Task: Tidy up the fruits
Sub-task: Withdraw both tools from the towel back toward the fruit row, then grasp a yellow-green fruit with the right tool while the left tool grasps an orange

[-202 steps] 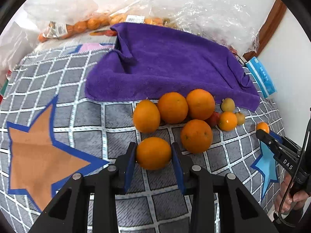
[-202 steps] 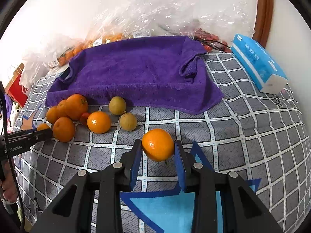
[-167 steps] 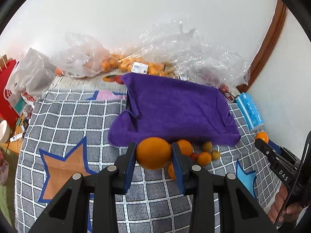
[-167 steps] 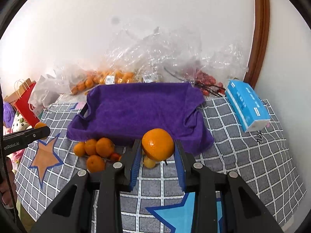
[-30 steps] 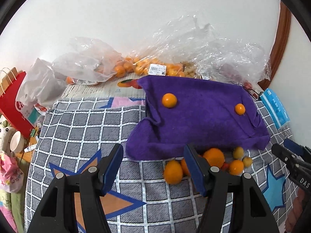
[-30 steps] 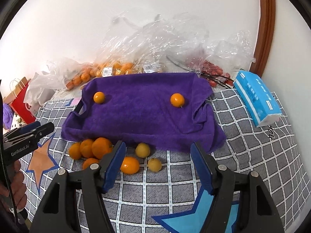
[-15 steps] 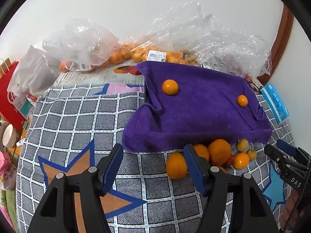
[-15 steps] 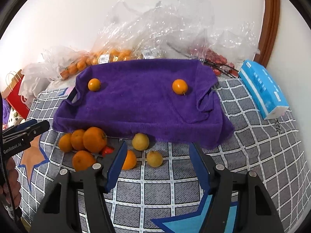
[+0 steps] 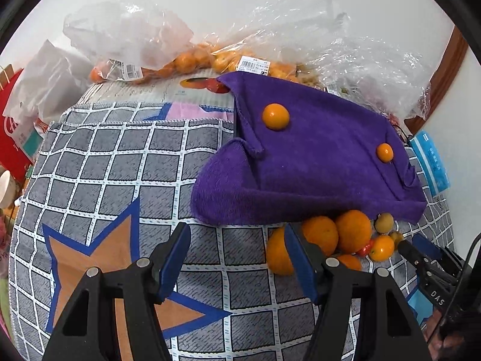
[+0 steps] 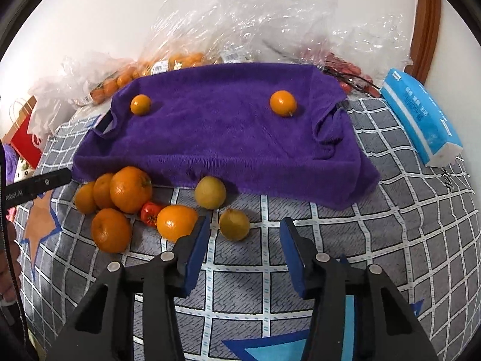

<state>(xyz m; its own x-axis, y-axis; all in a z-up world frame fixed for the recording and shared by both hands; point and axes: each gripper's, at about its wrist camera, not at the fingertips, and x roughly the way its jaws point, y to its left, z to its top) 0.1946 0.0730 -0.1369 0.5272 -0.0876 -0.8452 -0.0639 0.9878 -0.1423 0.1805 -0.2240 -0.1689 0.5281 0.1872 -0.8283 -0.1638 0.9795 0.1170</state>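
Your left gripper (image 9: 237, 258) gapes empty; your right gripper (image 10: 245, 240), empty, has just been closing, yellow fruit (image 10: 234, 224) at eleven o'clock.

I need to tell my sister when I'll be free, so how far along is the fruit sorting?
Early stage. Done: two oranges, one and another, sit on the purple towel. In hand: nothing; the left claw is open and empty, and the right claw, which has just been closing, is empty near a yellowish fruit. Left: the fruit cluster on the checked cloth.
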